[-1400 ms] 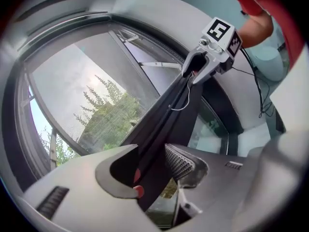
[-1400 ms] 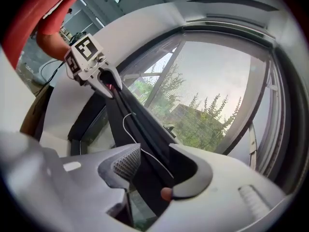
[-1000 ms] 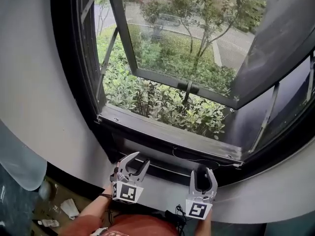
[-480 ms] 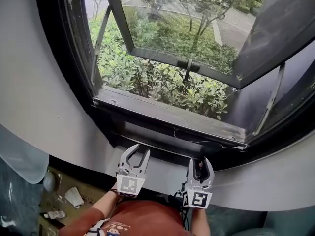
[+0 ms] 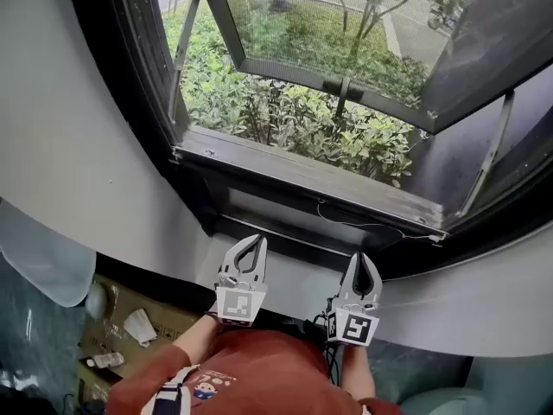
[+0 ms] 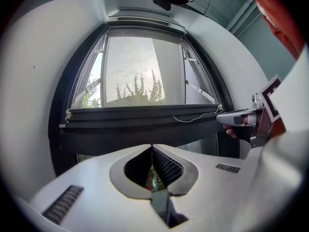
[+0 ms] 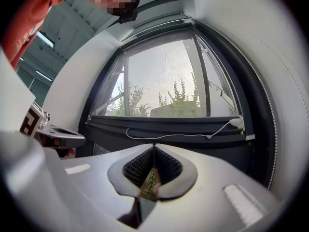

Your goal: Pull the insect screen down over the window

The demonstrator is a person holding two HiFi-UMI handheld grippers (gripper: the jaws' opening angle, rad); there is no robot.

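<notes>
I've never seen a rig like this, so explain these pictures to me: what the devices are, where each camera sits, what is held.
No robot here: a person holds a two-fingered tool in each hand. The head view looks down from the person's head at the left gripper and right gripper, below a dark window frame with a white cord and shrubs outside. The other two views ride on the grippers, looking along their fingers. Both pairs have just been closing and meet at the tips, nothing between them.

Room indoors: white wall (image 5: 86, 145), open window (image 5: 285, 173), shrubs (image 5: 285, 115) outside.
</notes>
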